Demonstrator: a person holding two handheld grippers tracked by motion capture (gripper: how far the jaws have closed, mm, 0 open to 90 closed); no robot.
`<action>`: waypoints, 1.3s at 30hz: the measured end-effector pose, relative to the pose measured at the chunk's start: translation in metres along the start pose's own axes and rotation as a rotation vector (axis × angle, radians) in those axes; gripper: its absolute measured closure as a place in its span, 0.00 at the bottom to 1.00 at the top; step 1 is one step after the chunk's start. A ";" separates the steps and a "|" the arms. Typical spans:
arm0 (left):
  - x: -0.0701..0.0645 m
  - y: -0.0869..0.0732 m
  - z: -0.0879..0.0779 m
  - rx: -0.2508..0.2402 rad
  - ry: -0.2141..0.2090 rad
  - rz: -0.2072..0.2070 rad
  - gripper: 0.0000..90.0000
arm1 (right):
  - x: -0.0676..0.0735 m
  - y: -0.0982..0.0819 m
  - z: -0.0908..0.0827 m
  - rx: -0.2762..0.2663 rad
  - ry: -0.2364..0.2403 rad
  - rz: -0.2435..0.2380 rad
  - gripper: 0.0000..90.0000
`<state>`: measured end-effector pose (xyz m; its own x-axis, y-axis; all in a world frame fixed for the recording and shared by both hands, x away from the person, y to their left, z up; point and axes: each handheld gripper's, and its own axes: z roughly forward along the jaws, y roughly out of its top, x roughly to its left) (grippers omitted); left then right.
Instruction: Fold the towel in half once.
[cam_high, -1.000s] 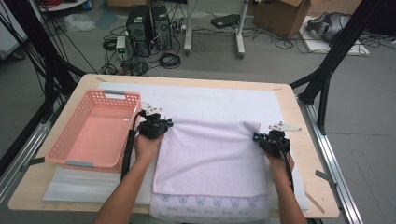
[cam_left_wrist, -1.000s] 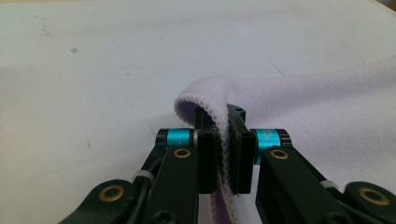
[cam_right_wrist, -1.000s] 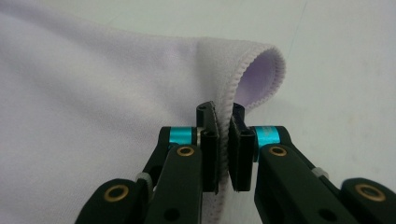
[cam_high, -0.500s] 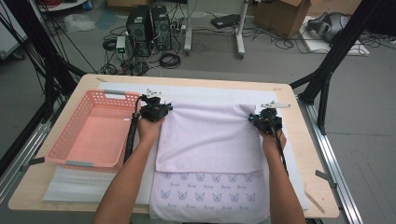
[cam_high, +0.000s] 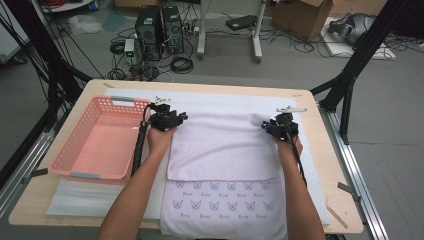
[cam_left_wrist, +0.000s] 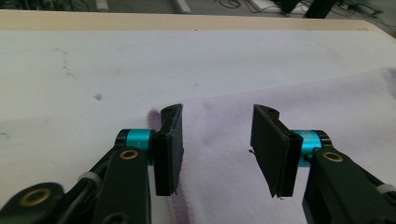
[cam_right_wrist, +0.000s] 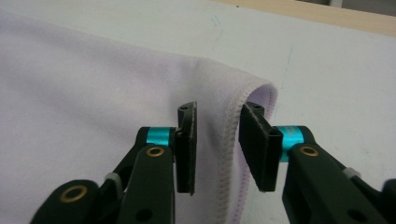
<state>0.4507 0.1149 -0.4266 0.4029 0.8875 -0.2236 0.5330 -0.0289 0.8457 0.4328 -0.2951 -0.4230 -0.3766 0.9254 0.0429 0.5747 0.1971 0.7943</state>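
Lilac towel (cam_high: 222, 145): folded over, near edge cut off by frame
left gripper (cam_left_wrist: 217, 149): just opened, far-left corner between jaws, unpinched
right gripper (cam_right_wrist: 217, 149): just opened, hem between, free

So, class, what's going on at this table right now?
A person is folding a pale lilac towel on the table, with a hand-held gripper in each hand. The far edge has been folded, leaving the printed strip near the person uncovered. The left hand-held gripper and right hand-held gripper sit at the fold's far corners; their jaws have just been opening, with cloth between them unpinched. A pink basket waits at the left.
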 end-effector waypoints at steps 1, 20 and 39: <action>-0.002 0.000 -0.001 0.001 -0.009 0.008 0.59 | 0.001 0.000 -0.002 0.002 0.002 0.002 0.72; -0.034 -0.030 -0.058 -0.011 -0.160 0.093 0.59 | 0.023 -0.030 -0.052 0.005 0.080 -0.053 0.70; -0.038 -0.088 -0.112 0.004 -0.219 0.140 0.40 | 0.031 -0.100 -0.104 0.014 0.118 -0.027 0.71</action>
<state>0.3054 0.1349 -0.4384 0.6244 0.7539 -0.2045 0.4636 -0.1469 0.8738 0.2878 -0.3199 -0.4380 -0.4741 0.8755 0.0931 0.5732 0.2266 0.7875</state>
